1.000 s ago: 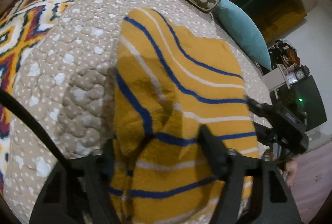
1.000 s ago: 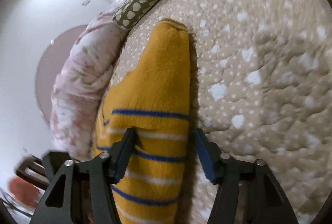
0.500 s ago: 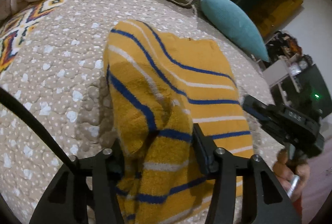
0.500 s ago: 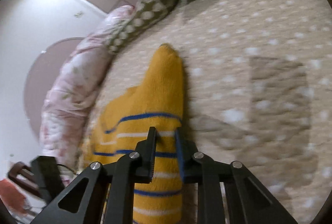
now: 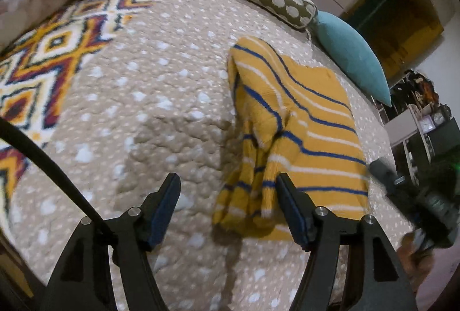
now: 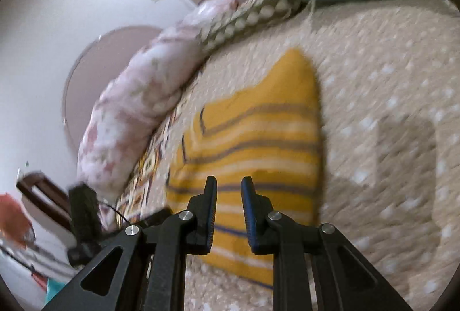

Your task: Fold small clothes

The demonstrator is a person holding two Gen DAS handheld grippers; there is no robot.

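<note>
Both your grippers held nothing: your left gripper (image 5: pixel 227 203) was opening wide above the dotted blanket (image 5: pixel 161 109), your right gripper (image 6: pixel 228 206) had a small gap, and the yellow striped sweater (image 5: pixel 296 135) lay on the bed.

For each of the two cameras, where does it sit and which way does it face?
Left wrist: on the left gripper, facing down along its opening jaws at the striped yellow garment on the dotted quilt; the right gripper shows at the right.
Right wrist: on the right gripper, facing the garment lengthwise, jaws narrow with nothing between.
Shared: garment, quilt, teal pillow.
</note>
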